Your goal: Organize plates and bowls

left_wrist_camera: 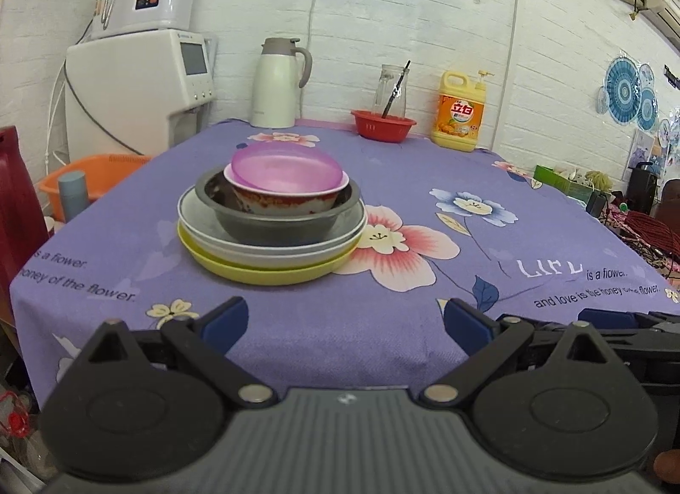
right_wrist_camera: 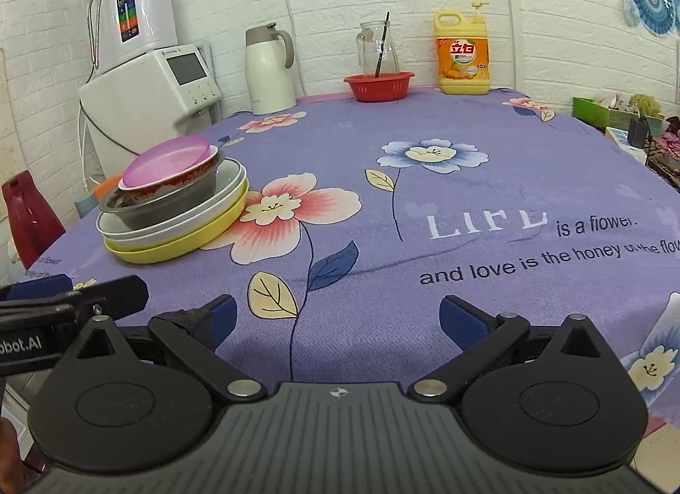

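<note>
Stack of dishes on the tabletop [left_wrist_camera: 425,247], seen from the near edge. From bottom to top: yellow plate [left_wrist_camera: 272,275], white plate [left_wrist_camera: 238,245], grey metal bowl [left_wrist_camera: 272,226], patterned bowl [left_wrist_camera: 284,200], and a translucent purple dish [left_wrist_camera: 287,166] resting on top, tilted and shifted slightly off the rim below. The stack stands toward the left side of the tabletop, between its near and far edges and well short of the red basket [left_wrist_camera: 382,124] and the yellow detergent bottle [left_wrist_camera: 459,111] lined along the far edge.

Left gripper [left_wrist_camera: 346,319]: jaws spread wide, nothing between them. The stack lies ahead of it and slightly to its left, apart from the jaws, with bare cloth in between.

Right gripper [right_wrist_camera: 335,319]: jaws likewise spread and empty. From here the stack [right_wrist_camera: 174,205] sits well off to the left; straight ahead lies only flowered cloth. The left gripper's body shows at the left margin of this view, between the right gripper and the stack.

The left gripper is therefore the nearer and the better aligned. The dishes are round, with no long axis in plan; the stack's axis is vertical, openings upward. A grasp would probably have to take a rim edge-on, the purple dish first.
</note>
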`<state>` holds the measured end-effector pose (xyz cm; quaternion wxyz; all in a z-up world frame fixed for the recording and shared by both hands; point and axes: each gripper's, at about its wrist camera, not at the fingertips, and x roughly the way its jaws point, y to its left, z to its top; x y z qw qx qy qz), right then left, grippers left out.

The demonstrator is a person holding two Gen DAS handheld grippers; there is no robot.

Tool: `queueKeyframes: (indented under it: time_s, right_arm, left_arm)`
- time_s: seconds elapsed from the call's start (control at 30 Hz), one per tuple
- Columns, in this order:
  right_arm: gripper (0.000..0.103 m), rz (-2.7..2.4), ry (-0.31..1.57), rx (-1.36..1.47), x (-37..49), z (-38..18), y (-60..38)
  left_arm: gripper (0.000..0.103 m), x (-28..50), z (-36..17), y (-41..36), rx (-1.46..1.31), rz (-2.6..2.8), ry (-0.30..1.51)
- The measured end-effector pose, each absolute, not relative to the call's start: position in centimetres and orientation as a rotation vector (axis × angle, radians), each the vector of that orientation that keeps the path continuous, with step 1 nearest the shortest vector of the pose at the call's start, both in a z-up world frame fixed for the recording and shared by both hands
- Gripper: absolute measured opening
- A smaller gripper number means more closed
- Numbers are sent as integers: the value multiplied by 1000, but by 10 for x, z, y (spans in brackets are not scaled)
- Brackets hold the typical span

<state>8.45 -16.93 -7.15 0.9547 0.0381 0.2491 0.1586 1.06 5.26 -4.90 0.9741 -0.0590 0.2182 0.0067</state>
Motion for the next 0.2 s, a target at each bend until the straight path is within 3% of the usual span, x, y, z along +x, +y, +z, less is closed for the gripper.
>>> queueKeyframes:
  time_s: [0.2]
  right_arm:
    - [103, 321, 508, 84, 84, -73, -169]
  left_arm:
    - [96, 9, -47, 46, -86, 18, 417]
